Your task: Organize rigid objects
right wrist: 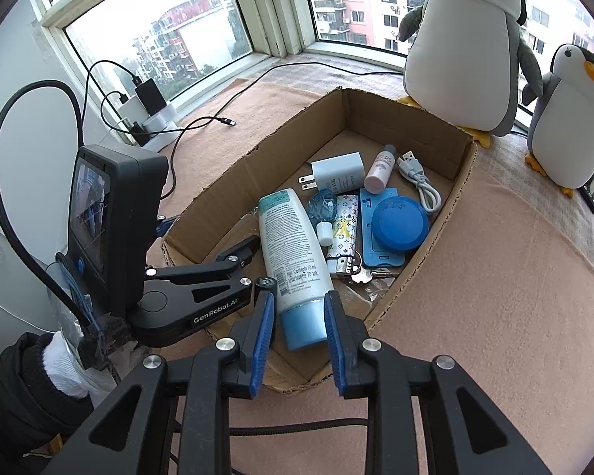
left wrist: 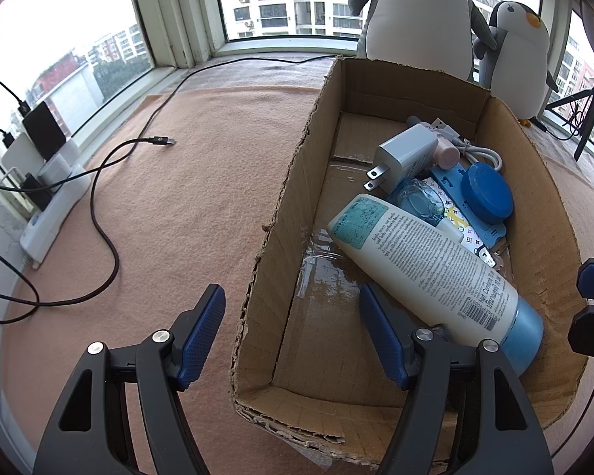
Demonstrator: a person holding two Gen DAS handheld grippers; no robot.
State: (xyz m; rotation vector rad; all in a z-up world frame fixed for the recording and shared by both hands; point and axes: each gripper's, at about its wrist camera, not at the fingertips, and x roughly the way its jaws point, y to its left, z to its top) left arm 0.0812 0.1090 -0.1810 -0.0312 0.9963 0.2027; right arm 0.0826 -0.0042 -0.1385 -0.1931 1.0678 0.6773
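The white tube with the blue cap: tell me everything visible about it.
The tube is white plastic with a pale blue cap, small black print and a teal label patch near its flat end. It lies on its side in the cardboard box, cap toward the near wall, beside a patterned lighter. The right gripper straddles the cap, pads not visibly pressing.

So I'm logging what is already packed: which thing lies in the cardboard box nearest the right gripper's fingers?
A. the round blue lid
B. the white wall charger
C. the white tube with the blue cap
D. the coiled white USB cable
C: the white tube lies in the cardboard box with its blue cap between the fingers of the right gripper, the other things farther back.
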